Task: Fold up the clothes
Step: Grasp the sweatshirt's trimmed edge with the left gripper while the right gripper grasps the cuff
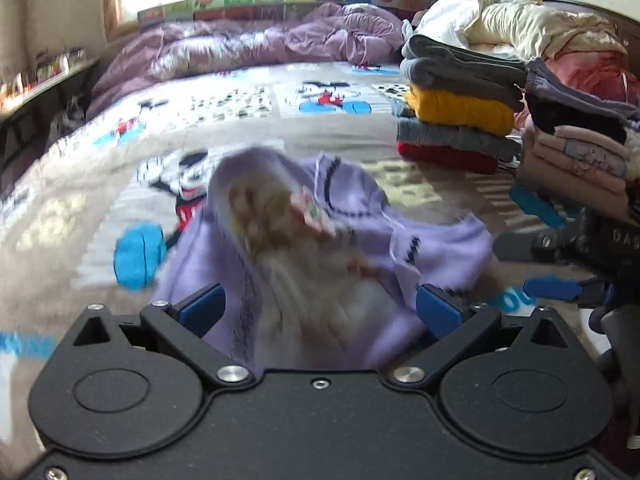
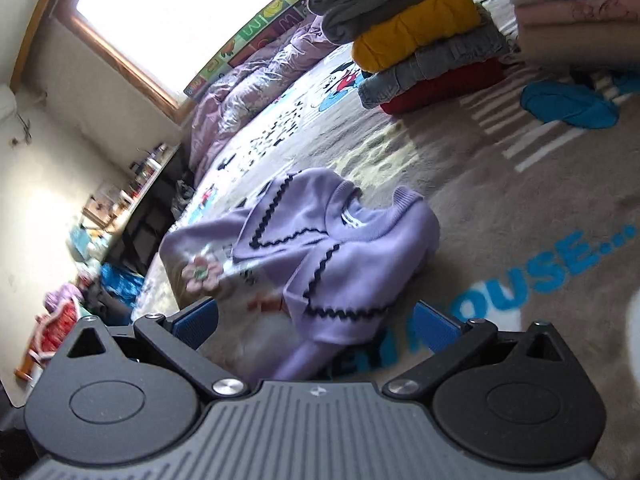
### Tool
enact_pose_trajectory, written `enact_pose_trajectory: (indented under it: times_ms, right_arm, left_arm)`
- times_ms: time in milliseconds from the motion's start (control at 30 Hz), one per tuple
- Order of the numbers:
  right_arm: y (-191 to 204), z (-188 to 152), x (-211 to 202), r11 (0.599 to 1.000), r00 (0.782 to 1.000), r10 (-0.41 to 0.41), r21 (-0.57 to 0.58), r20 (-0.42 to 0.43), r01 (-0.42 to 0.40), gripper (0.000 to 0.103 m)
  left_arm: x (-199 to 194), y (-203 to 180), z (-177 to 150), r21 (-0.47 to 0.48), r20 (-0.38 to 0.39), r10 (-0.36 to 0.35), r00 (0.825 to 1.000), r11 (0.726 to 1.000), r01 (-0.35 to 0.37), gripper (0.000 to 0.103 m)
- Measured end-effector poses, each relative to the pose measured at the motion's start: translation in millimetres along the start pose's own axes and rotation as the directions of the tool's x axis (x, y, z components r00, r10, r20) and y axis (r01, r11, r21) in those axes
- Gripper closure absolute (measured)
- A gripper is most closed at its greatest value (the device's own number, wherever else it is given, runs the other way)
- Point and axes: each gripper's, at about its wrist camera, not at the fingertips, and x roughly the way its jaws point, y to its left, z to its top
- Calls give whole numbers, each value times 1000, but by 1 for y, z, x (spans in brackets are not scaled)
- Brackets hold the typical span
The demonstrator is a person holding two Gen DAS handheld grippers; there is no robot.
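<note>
A lilac knit sweater (image 2: 320, 248) with black zigzag trim lies crumpled on a cartoon-printed bed cover (image 2: 500, 200), in the lower middle of both views. In the right wrist view its long axis runs diagonally, from a ribbed cuff or hem at the upper right of the heap down toward the lower left, where a sleeve trails to the bottom edge between the fingers. A pale flower patch sits on its left side. In the left wrist view the sweater (image 1: 320, 248) is blurred; its pale lining faces the camera and which way it points cannot be told.

The left gripper (image 1: 320, 312) has its blue pads spread wide, one on each side of the cloth, which bulges between them without being pinched. The right gripper (image 2: 316, 324) is likewise spread wide, with the trailing sleeve lying loose between the pads.

Well apart from the sweater, at the upper right of both views, stands a stack of folded clothes (image 1: 460, 116) in grey, yellow and red. A rumpled purple duvet (image 1: 260, 44) lies along the far side of the bed beneath a bright window (image 2: 180, 12).
</note>
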Motion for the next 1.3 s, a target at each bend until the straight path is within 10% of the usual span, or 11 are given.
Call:
enact_pose_trajectory:
  times_ms: [667, 933, 1300]
  right_arm:
    - [-82, 27, 53, 997, 991, 48, 58, 128, -56, 1]
    - [-86, 28, 64, 997, 990, 64, 29, 126, -68, 6]
    - [-77, 22, 78, 994, 992, 100, -52, 77, -96, 31]
  left_arm:
    - [121, -36, 120, 214, -128, 3, 992, 976, 25, 9]
    - [194, -38, 151, 166, -251, 20, 968, 986, 23, 32]
    - [265, -35, 157, 212, -399, 101, 911, 977, -15, 32]
